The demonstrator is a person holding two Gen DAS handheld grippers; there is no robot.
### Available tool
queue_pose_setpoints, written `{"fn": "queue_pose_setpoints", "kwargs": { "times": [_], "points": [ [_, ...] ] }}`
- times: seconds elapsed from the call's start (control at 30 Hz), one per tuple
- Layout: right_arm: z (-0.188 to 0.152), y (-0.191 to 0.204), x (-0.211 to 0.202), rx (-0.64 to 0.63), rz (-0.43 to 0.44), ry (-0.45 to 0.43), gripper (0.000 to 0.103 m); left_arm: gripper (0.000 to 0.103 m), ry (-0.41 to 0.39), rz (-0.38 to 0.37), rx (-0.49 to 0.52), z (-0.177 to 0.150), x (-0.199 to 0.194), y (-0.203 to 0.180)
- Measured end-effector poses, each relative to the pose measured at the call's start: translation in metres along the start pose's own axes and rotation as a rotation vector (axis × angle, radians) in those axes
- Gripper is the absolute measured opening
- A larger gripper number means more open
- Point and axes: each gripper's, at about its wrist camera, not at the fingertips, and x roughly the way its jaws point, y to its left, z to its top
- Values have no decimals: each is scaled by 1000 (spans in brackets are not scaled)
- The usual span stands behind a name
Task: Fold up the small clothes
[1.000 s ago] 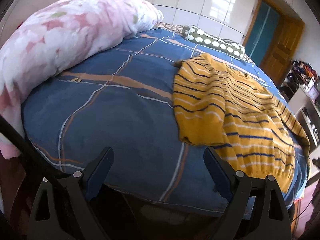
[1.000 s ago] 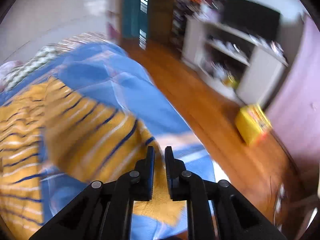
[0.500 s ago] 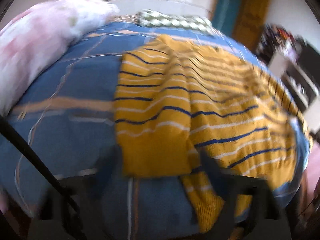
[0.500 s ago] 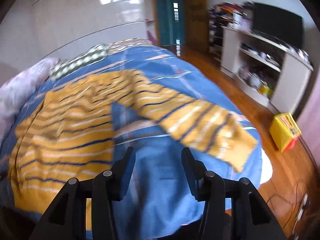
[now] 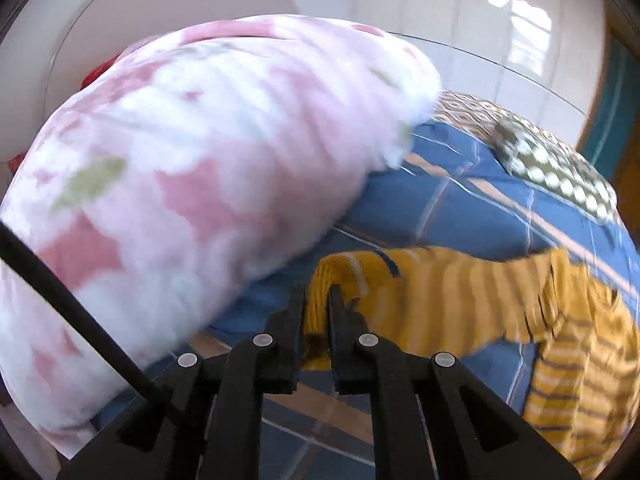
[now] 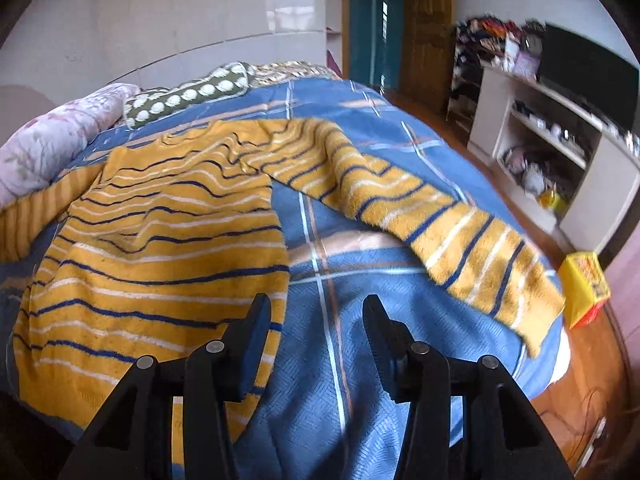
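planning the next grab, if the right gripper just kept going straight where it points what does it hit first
Most likely the blue plaid bedspread. The open right gripper points down at bare cover just beside the yellow striped sweater's side edge, though depth is hard to judge.

No text, label, brand, number or sign can be read in either view. Coloured print is seen on the yellow box [image 6: 585, 285] standing on the floor beside the bed's edge, but it is too blurred to be made out.
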Motion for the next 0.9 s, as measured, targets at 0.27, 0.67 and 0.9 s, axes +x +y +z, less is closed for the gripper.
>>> {"fn": "queue_pose_setpoints", "kwargs": {
  "times": [0.27, 0.67, 0.9],
  "points": [
    [-2, -15, 16, 116, 194, 50, 52, 56, 193, -422, 51, -92, -35, -18],
    [-27, -17, 21, 190, 305, 87, 57, 56, 462, -849, 173, -235, -49, -105],
    [-41, -3, 14, 169, 322, 79, 62, 54, 444, -796, 223, -245, -55, -124]
  ]
}}
